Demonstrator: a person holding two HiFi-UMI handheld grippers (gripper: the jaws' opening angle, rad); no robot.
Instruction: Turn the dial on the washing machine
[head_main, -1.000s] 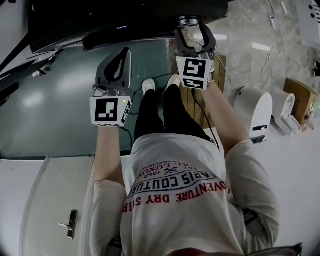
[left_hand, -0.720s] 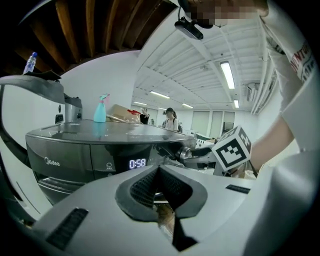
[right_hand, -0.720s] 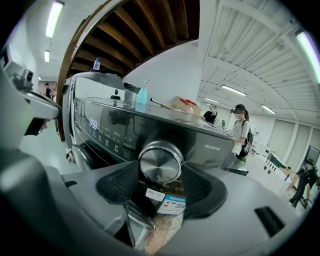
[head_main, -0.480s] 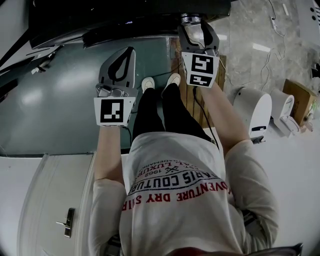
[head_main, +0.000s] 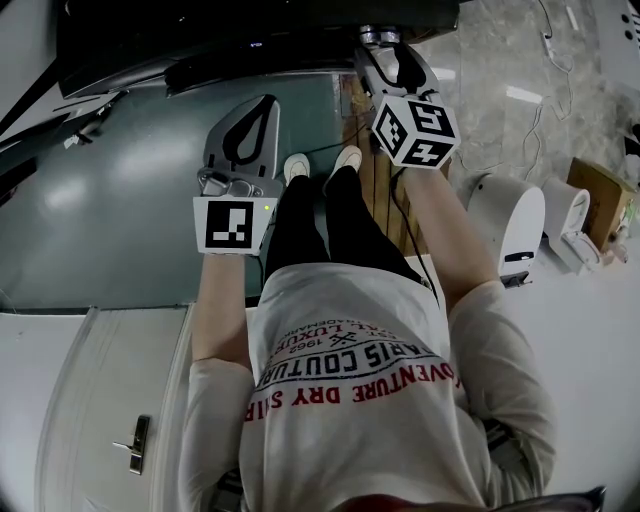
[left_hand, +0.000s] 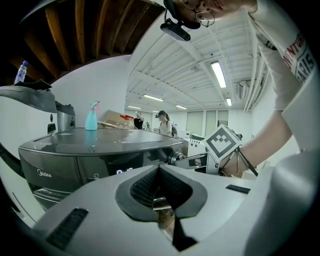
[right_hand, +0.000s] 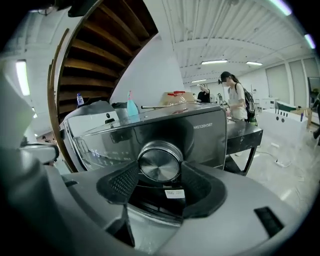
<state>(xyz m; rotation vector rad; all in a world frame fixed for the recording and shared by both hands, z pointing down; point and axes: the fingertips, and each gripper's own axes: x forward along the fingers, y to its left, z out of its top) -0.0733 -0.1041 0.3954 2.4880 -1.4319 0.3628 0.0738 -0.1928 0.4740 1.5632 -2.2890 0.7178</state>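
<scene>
One washing machine, one dial, two grippers, one spray bottle.

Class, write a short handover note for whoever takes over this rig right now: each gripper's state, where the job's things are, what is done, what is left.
Right gripper: shut on the round brushed-metal dial, which sits on the front panel of the dark grey washing machine.
Left gripper: shut, empty, held in front of the machine, touching nothing.
Done: dial gripped. How far it has been turned cannot be told.
Left: turn the dial, then release it.
</scene>
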